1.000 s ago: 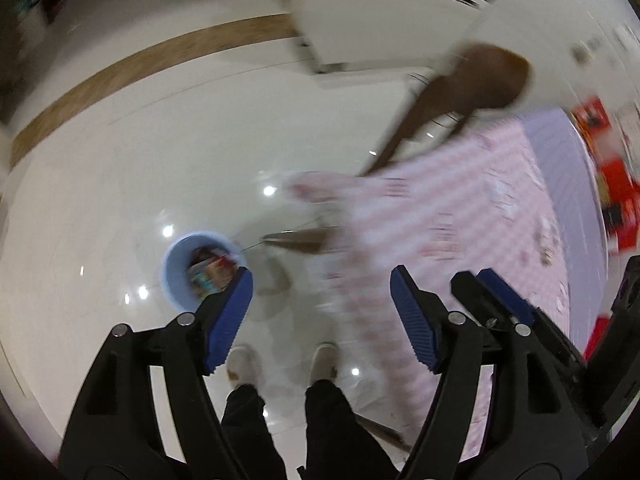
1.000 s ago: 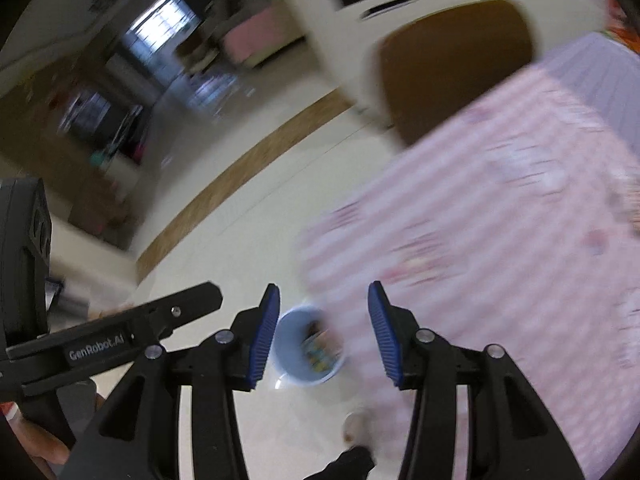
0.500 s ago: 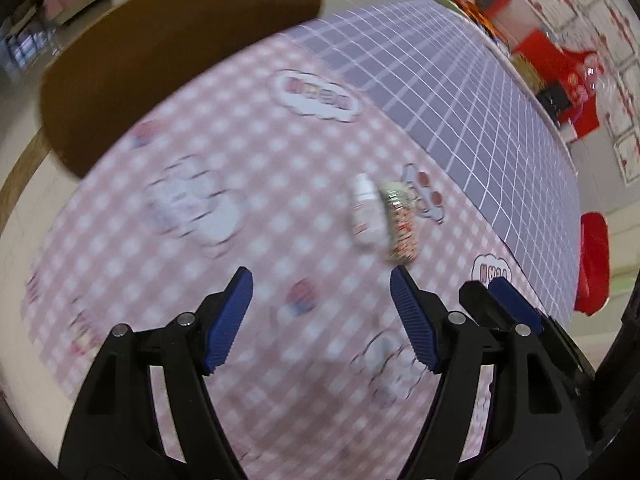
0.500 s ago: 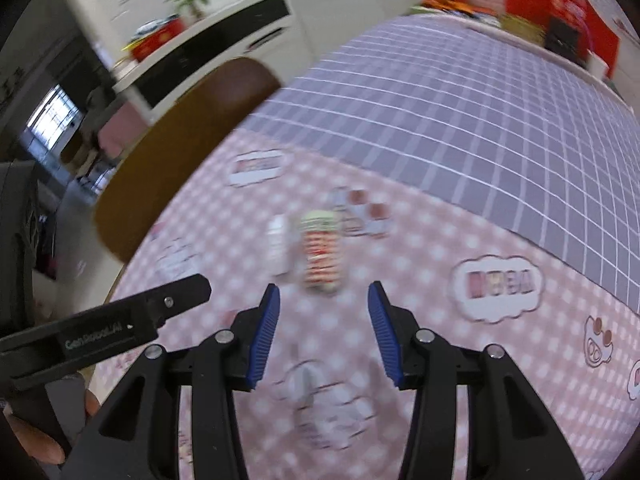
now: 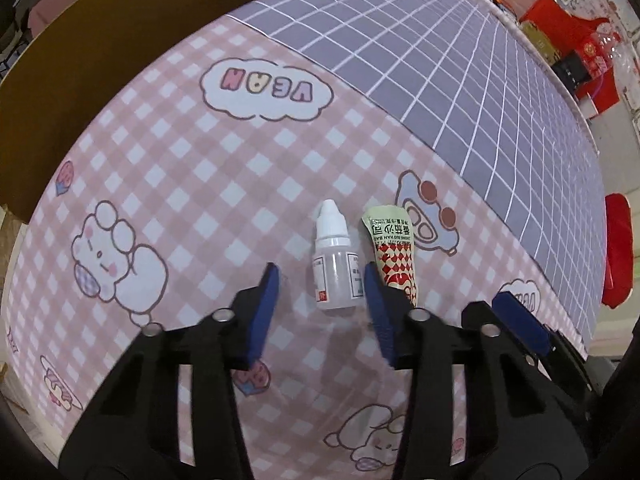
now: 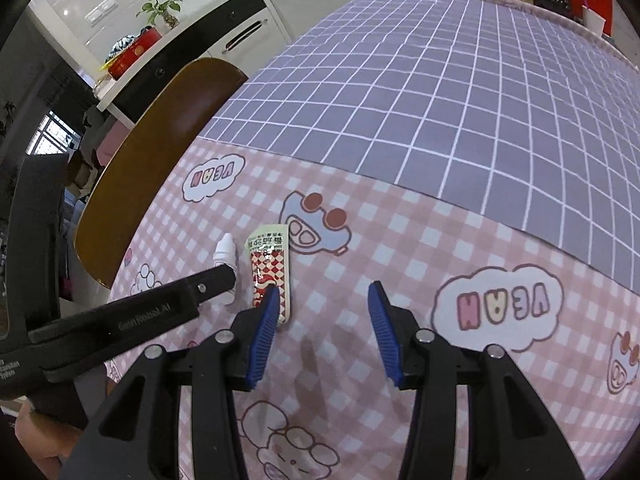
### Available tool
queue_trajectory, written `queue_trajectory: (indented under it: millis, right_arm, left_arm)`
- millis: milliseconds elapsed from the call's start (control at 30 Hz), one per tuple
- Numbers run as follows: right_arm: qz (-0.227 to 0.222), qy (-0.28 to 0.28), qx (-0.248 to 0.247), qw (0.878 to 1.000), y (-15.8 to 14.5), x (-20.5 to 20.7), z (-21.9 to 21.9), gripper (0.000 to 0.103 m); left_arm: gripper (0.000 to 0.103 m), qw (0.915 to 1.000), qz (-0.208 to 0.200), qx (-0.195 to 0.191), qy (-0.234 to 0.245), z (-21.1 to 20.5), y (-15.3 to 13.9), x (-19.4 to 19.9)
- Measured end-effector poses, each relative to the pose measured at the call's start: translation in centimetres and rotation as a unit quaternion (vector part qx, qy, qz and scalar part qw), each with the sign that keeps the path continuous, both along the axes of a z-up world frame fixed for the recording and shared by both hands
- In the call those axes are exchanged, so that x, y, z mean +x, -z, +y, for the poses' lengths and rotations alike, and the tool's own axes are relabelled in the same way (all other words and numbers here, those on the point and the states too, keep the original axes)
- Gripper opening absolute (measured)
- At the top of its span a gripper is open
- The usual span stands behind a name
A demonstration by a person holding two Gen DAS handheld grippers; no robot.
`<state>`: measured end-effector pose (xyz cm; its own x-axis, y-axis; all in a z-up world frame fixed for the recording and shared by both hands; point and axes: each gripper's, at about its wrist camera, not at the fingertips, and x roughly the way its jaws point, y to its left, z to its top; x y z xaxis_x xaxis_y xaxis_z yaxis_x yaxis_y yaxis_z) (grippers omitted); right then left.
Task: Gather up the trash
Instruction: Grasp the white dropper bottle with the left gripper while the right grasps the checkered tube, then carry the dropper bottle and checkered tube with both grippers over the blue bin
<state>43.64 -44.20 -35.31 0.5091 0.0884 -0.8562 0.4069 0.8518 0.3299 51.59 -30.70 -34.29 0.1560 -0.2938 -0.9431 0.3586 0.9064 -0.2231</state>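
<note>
A small white dropper bottle (image 5: 334,264) lies on the pink checked tablecloth (image 5: 180,168). A red-and-white sauce packet (image 5: 394,256) lies just right of it. My left gripper (image 5: 321,284) points down over the bottle with its jaws closing. The bottle is between the blue pads, close to the right one, with a gap on the left. In the right wrist view the packet (image 6: 269,268) lies beside the bottle (image 6: 226,254), which is partly hidden behind one of the left gripper's fingers (image 6: 200,288). My right gripper (image 6: 323,296) is open over bare cloth, its left pad over the packet's near end.
A brown chair back (image 6: 160,140) stands against the table's left edge. Beyond the pink cloth is a purple grid cloth (image 6: 440,80). Red boxes (image 5: 560,20) stand along the far edge. A white cabinet with a plant (image 6: 160,8) stands behind the chair.
Both views swung from the floor with a blue bin to the table and closed in on the bottle and packet. The left jaws have narrowed around the bottle.
</note>
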Motion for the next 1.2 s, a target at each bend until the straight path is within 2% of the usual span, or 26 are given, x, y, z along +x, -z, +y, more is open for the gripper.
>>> queue_trajectory:
  millis: [33,300,533,633,667,700,833,967,1200]
  right_arm:
    - [0.0,-0.001,0.002,1.0,0.2,0.2,0.0,0.046]
    - [-0.004,-0.03,0.02,0.999,0.8,2.3,1.8,0.046]
    - [0.032,-0.075,-0.013,0.997,2.0,4.3,4.9,0.045]
    - [0.038,-0.082,-0.041,0.995,2.1,4.6,5.7,0.027]
    - [0.04,-0.085,-0.037,0.995,2.3,4.7,5.7,0.02]
    - [0.042,-0.089,-0.036,0.994,2.2,4.8,5.9,0.017]
    - [0.038,-0.096,-0.052,0.993,1.4,4.4,6.8,0.015]
    - [0.024,-0.104,-0.048,0.993,-0.6,3.6,8.9,0.015]
    - [0.001,-0.156,-0.017,0.988,-3.7,2.2,17.4,0.015]
  left_arm:
    - [0.026,1.0,-0.002,0.001,0.006,-0.1,0.1,0.0]
    - [0.024,0.9994,-0.028,-0.002,-0.019,2.7,-1.7,-0.7]
    - [0.024,0.9984,-0.033,0.014,-0.044,6.5,-2.1,-1.4]
    - [0.024,0.998,-0.034,0.009,-0.052,8.0,-2.4,-1.9]
    - [0.024,0.9978,-0.035,0.006,-0.056,8.6,-2.6,-2.1]
    - [0.024,0.9977,-0.036,0.004,-0.058,9.2,-2.8,-2.3]
    - [0.024,0.9966,-0.043,-0.004,-0.071,11.6,-3.7,-3.2]
    - [0.024,0.9948,-0.05,-0.011,-0.089,14.9,-4.8,-4.4]
    - [0.024,0.9898,-0.062,-0.014,-0.127,23.1,-6.6,-6.8]
